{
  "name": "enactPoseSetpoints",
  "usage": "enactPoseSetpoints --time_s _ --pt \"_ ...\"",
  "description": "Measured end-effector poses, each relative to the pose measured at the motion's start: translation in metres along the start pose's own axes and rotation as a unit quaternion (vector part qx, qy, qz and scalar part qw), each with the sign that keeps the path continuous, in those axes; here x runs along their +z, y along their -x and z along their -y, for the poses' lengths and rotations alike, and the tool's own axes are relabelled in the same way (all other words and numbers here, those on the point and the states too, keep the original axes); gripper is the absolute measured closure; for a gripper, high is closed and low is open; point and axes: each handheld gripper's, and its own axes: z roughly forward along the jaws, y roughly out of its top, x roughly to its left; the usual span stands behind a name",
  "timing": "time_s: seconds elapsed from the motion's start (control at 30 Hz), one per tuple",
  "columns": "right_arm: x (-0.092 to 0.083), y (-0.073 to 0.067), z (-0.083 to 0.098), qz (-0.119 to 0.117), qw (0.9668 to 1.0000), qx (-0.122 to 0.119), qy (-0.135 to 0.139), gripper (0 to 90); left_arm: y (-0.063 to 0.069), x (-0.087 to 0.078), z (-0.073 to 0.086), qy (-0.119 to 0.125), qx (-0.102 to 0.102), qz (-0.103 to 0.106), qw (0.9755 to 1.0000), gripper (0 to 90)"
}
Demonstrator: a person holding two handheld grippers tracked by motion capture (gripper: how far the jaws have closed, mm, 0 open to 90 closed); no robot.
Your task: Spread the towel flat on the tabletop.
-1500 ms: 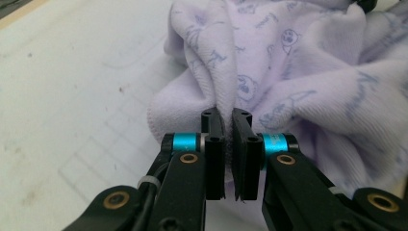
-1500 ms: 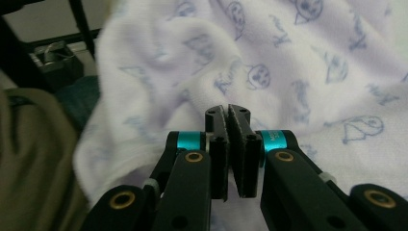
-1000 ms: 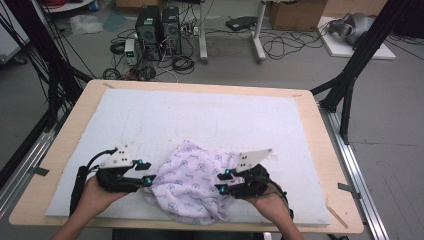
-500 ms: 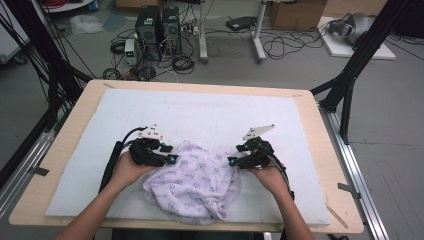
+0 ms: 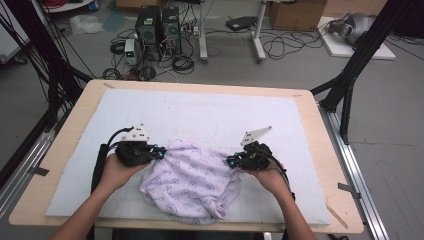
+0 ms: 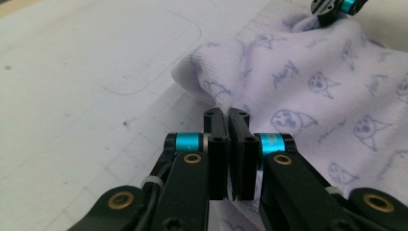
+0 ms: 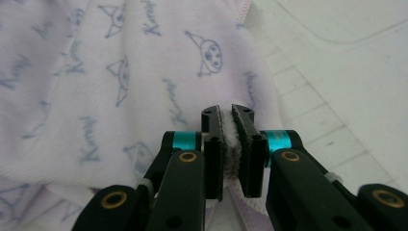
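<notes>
Both edges gripped, spreading not yet done

Left tool [image 5: 161, 151] and right tool [image 5: 231, 161], jaws just closed, clench the crumpled lilac printed garment [image 5: 192, 182] on the worktop [image 5: 60, 165].

Both grippers, left gripper [image 6: 229, 115] and right gripper [image 7: 226, 113], have black jaws, turquoise bands, brass screws, black cables, pale three-cornered top plates; forearms bare.

A pale wooden table [image 5: 64, 165] stands on a grey floor [image 5: 395, 120], its top covered by a white mat [image 5: 210, 112]. Beyond the table's far edge, two dark computer towers [image 5: 159, 27] sit on the floor amid tangled black cables [image 5: 280, 45]. Right of the towers rise grey desk legs [image 5: 259, 30], then a cardboard box [image 5: 295, 12]. Black frame struts [image 5: 350, 75] flank the table's right corner.
</notes>
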Motion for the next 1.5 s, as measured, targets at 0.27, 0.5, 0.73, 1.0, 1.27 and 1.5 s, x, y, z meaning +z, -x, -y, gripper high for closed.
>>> enactPoseSetpoints --time_s 0.27,0.5,0.73,1.0,1.27,1.5 --pt "-0.023 0.010 -0.040 0.047 0.9980 -0.034 0.025 84.6 -0.018 -0.024 -0.031 0.032 -0.013 -0.064 0.9974 86.8" --pt "-0.055 0.062 -0.135 0.176 0.9810 -0.056 0.060 76.7 -0.061 -0.014 -0.099 0.087 -0.031 -0.169 0.9812 62.6" --pt "-0.029 0.088 -0.108 0.156 0.9863 0.008 0.051 56.7 -0.075 0.002 -0.071 0.042 -0.056 -0.136 0.9883 54.8" --pt "-0.018 0.063 -0.049 0.119 0.9917 0.025 0.042 49.8 -0.047 0.009 -0.018 0.013 -0.032 -0.101 0.9943 51.2" --pt "-0.026 0.008 -0.026 0.068 0.9945 -0.017 0.078 44.4 -0.017 -0.003 0.011 0.011 -0.021 -0.050 0.9985 46.0" --pt "-0.019 -0.035 -0.007 0.022 0.9965 -0.045 0.067 40.9 0.016 -0.013 0.035 0.011 -0.002 -0.011 0.9999 39.2"
